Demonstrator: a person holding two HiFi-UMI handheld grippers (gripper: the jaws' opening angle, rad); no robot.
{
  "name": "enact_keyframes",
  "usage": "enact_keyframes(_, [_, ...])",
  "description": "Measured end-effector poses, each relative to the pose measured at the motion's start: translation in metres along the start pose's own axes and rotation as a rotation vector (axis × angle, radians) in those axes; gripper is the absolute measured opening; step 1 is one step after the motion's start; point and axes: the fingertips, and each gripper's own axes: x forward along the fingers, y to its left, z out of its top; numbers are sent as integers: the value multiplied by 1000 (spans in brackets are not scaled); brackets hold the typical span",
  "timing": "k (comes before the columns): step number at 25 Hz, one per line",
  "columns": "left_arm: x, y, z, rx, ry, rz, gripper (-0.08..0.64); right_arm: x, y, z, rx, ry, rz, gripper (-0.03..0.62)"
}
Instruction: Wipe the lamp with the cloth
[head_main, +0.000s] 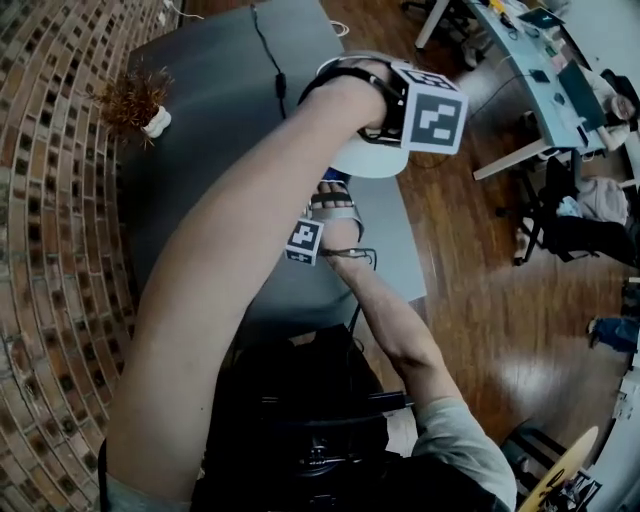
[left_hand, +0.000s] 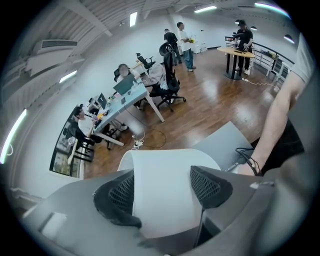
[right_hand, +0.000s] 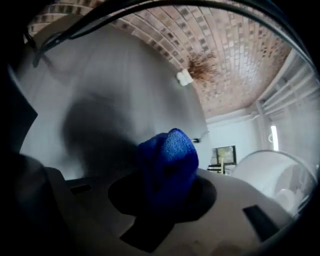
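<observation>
Now the left gripper (left_hand: 162, 192) clasps the white lamp (left_hand: 167, 162) at lower centre, steadying it. The right gripper (right_hand: 165, 192) pinches the blue cloth (right_hand: 167, 150), which probably next needs pressing onto the shade.

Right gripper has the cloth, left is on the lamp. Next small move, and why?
Probably swing the right gripper toward the lamp until the blue cloth touches it. The cloth is clamped and sticks out past the jaws, yet it faces the grey table, with the lamp off to one side and apart from it. The left gripper grips the lamp, so it looks steadied.
</observation>
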Motion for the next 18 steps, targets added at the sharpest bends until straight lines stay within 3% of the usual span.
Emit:
enact_keyframes(5, [-8, -12, -11, 6, -25, 33, 337, -39, 84, 22, -115, -124, 107, 112])
enact_keyframes(7, [-14, -20, -15, 23, -57, 43, 337, -61, 107, 15, -28, -167, 183, 112])
enact_keyframes(8, [-19, -26, -16, 42, -85, 51, 337, -73, 109, 7, 79, -192, 215, 112])
enact_keyframes(10, [-29, -41, -16, 86, -141, 82, 337, -96, 97, -18, 381, -241, 262, 112])
enact_keyframes(14, [-57, -85, -33, 162, -219, 144, 337, -125, 62, -106, 1107, -333, 327, 114])
enact_keyframes(16, [-65, -106, -45, 174, -254, 159, 339, -136, 45, -144, 1452, -431, 362, 114])
enact_keyframes(18, [-72, -115, -54, 145, -281, 175, 370, -142, 20, -161, 1705, -582, 397, 114])
